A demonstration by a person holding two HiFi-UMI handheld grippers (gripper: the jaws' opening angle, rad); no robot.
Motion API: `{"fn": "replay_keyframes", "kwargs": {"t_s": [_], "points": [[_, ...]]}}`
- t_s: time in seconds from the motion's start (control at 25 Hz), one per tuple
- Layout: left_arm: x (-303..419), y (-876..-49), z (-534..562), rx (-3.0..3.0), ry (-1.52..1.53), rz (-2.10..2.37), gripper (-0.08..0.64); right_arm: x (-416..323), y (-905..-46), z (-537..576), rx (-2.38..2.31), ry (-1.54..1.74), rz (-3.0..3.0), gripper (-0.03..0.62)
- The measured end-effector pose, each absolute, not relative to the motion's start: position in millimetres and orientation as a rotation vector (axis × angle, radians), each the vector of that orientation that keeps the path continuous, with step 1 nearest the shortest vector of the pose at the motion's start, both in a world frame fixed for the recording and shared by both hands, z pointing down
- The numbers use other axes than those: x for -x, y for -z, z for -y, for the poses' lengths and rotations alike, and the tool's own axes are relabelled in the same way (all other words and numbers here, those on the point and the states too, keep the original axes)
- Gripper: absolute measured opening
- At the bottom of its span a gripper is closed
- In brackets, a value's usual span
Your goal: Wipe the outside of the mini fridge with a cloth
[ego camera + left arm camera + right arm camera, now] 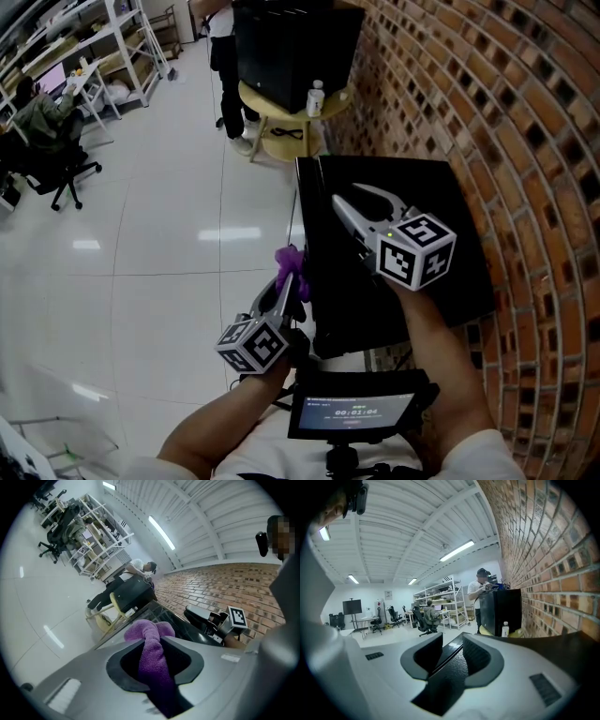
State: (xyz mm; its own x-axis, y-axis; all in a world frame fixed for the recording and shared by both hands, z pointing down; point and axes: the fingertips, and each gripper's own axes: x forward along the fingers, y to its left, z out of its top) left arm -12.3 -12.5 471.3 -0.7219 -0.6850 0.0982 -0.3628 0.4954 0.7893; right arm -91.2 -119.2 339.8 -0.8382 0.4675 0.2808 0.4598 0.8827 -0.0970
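Purple cloth (pixel 152 660) is pinched in the left gripper (pixel 152 641), jaws clamped on it, with the bunched end poking out against the fridge (pixel 459 197) at its left side near the top edge. The right gripper (pixel 452 641) sits over the fridge top, jaws apart and empty. I'd press that wad flat and wipe in straight, overlapping passes, so only cloth touches the panel.

Bunched purple cloth (pixel 292 261), pinched in left gripper (pixel 285 279) jaws, beside upright black mini fridge (pixel 450 253) beneath right gripper (pixel 351 195).
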Motion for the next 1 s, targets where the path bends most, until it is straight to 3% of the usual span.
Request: {"fn": "replay_keyframes", "kwargs": {"t_s": [1.0], "points": [[21.2, -555.0, 21.2, -0.831, 1.015, 2.240, 0.072, 92.1, -342.1, 120.6, 0.696, -0.031, 2.739, 0.127]]}}
